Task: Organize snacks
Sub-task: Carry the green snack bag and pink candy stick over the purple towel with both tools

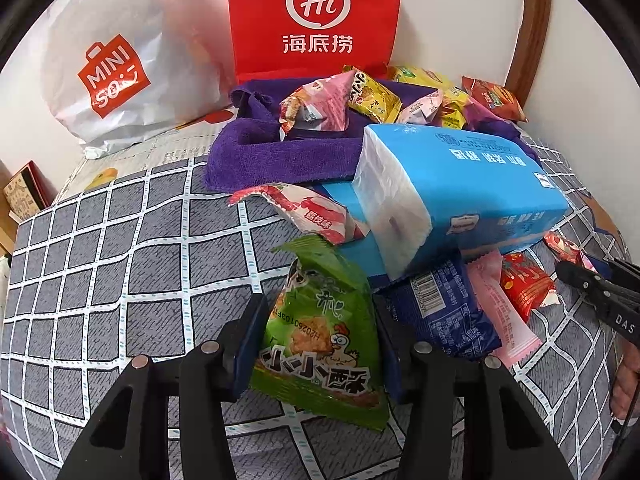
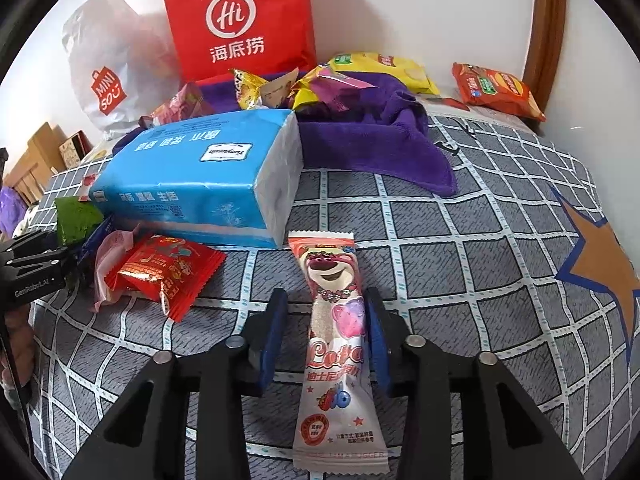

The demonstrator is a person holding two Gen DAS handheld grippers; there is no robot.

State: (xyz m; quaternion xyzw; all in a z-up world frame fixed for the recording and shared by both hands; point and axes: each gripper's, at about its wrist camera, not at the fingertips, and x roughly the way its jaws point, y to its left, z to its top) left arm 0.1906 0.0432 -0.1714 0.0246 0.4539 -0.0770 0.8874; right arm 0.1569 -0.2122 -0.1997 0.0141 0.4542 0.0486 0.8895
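My left gripper (image 1: pixel 318 326) is shut on a green snack packet (image 1: pixel 320 332) with a cartoon chicken, its fingers (image 1: pixel 250 336) pressing both sides. My right gripper (image 2: pixel 326 320) stands open around a long pink bear-print snack stick (image 2: pixel 336 332) lying on the checked cloth; the right pad touches it, the left pad stands clear. A purple towel (image 1: pixel 280 156) holds several snack packets (image 1: pixel 316 104) at the back. It also shows in the right wrist view (image 2: pixel 376 140).
A blue tissue pack (image 1: pixel 452 184) (image 2: pixel 208 176) lies mid-table. Red (image 2: pixel 164 272), pink (image 1: pixel 500 308) and dark blue (image 1: pixel 440 312) packets lie beside it. A red paper bag (image 1: pixel 316 16) and a white Miniso bag (image 1: pixel 112 68) stand at the wall. Orange (image 2: pixel 496 88) and yellow (image 2: pixel 384 66) chip bags lie back right.
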